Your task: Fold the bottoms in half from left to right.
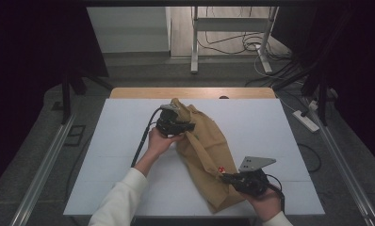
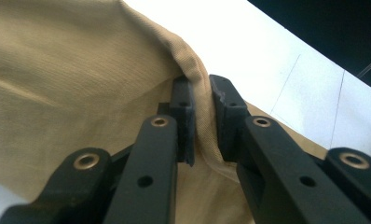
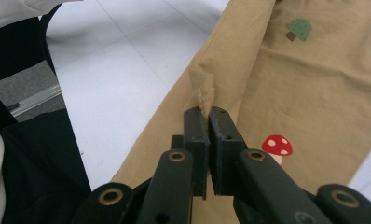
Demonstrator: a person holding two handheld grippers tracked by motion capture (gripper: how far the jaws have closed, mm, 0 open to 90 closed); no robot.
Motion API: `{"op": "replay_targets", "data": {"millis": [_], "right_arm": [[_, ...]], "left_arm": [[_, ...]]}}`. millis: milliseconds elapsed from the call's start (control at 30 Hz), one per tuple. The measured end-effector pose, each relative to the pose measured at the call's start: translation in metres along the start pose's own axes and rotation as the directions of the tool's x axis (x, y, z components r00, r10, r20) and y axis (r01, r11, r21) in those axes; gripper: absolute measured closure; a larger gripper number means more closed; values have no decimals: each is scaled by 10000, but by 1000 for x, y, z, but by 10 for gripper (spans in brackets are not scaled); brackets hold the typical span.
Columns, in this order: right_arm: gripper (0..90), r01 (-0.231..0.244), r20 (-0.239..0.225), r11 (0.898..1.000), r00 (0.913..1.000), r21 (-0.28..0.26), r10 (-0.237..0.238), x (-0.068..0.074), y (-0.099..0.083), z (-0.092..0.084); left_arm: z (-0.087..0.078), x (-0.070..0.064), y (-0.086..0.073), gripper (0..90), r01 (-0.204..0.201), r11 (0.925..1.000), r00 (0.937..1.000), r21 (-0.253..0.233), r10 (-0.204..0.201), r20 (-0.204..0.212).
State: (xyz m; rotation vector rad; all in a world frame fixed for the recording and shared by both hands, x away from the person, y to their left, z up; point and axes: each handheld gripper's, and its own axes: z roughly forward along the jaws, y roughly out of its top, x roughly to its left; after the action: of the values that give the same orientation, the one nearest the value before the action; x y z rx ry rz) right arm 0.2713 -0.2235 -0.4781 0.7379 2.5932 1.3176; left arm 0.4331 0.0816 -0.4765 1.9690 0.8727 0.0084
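With left gripper [image 2: 202, 116] and right gripper [image 3: 208, 140] both clamped on edges of the tan cloth bag [image 1: 205, 150] mid-desk toward the near edge, pull apart evenly, keeping fabric taut.

A tan cloth bag [image 1: 205, 150] with mushroom and tree prints lies rumpled and slanted across the frame's centre, its edges pinched up.
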Motion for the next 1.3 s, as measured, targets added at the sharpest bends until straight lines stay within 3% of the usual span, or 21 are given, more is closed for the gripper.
{"op": "replay_targets", "data": {"millis": [267,767,1300], "right_arm": [[862,-137,106,9999,9998,-83,137,-1,-5,-9],[862,-339,187,9994,9993,98,337,-4,-10,-11],[861,-663,424,9972,9970,338,648,-10,-17,-16]], "left_arm": [[11,-3,4,791,100,9999,9998,2,-100,164],[29,-6,10,786,24,9995,10000,327,-23,-29],[50,-8,14,759,122,9992,9999,386,-124,57]]}}
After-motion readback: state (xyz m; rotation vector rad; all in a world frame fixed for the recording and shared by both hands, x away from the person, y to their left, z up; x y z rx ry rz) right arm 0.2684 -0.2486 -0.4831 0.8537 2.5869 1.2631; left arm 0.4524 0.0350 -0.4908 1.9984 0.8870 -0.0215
